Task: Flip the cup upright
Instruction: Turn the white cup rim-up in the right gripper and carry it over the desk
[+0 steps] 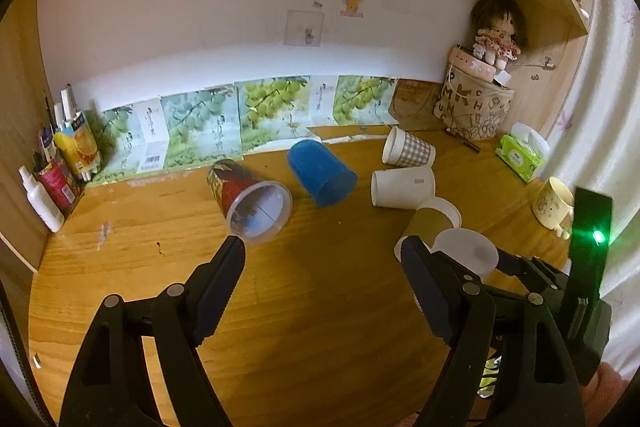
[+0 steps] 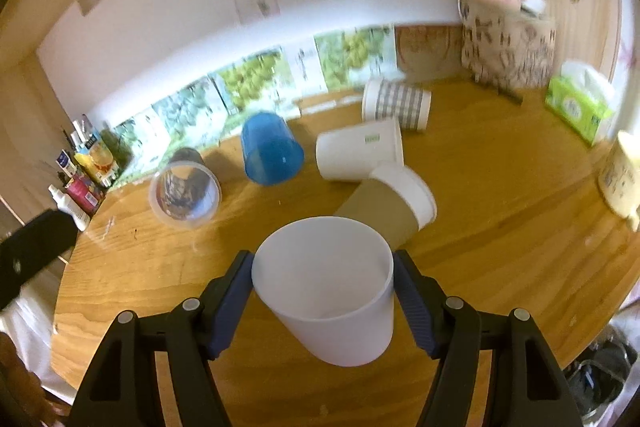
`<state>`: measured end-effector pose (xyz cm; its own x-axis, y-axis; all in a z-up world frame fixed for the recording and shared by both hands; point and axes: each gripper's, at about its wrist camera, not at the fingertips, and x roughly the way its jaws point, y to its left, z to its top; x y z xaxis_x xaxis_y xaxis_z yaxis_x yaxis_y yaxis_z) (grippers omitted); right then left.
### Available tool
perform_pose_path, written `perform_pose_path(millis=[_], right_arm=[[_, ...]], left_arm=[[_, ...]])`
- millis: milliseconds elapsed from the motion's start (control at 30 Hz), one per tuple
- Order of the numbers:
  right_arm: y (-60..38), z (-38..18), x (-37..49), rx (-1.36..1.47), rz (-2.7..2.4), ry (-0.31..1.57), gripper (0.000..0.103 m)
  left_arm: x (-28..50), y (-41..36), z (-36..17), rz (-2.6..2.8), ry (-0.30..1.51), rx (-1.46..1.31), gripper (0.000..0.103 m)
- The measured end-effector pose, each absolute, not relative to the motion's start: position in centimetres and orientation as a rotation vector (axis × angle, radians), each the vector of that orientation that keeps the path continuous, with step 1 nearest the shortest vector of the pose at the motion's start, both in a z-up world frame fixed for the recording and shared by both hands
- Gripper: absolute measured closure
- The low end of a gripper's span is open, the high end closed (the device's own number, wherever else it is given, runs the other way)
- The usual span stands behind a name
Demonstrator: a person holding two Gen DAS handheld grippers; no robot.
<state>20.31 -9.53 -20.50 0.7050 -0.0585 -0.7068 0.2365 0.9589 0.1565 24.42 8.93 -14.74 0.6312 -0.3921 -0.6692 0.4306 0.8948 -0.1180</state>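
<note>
1. The right gripper point(image 2: 323, 291) is clamped on the white cup point(image 2: 326, 287), one finger on each side of its wall, rim tilted toward the camera, above the table point(image 2: 500, 227). The wall looks thin and smooth; I judge a hard squeeze could buckle it, a light one let it slip while turning.
2. The brown cup point(image 2: 380, 207) lies just beyond; setting down could knock it rolling.
3. The left gripper point(image 1: 322, 251) hangs open and empty near the printed clear cup point(image 1: 252, 203).
4. Only the left view shows the white cup point(image 1: 468, 251) from outside, partly hidden; the right view alone shows the grip. Farther back lie the blue cup point(image 1: 320, 173) and checked cup point(image 1: 406, 147).
</note>
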Motion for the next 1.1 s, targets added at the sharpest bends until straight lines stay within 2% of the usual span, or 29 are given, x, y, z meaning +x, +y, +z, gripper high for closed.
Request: perform_pose_path(millis=[233, 467, 1100], right_arm=[[-8.4, -20.1, 18.7, 0.096, -0.152, 0.585, 0.033], [-7.4, -21.2, 17.6, -0.016, -0.148, 0.488, 0.033], [-8.2, -23.7, 17.0, 0.053, -0.104, 0.538, 0.033]], left_arm=[[24.0, 9.0, -14.0, -0.447, 0.723, 0.097, 0.02], [23.4, 8.9, -13.9, -0.427, 0.716, 0.161, 0.02], [23.5, 8.2, -14.8, -0.44, 0.768, 0.215, 0.02]])
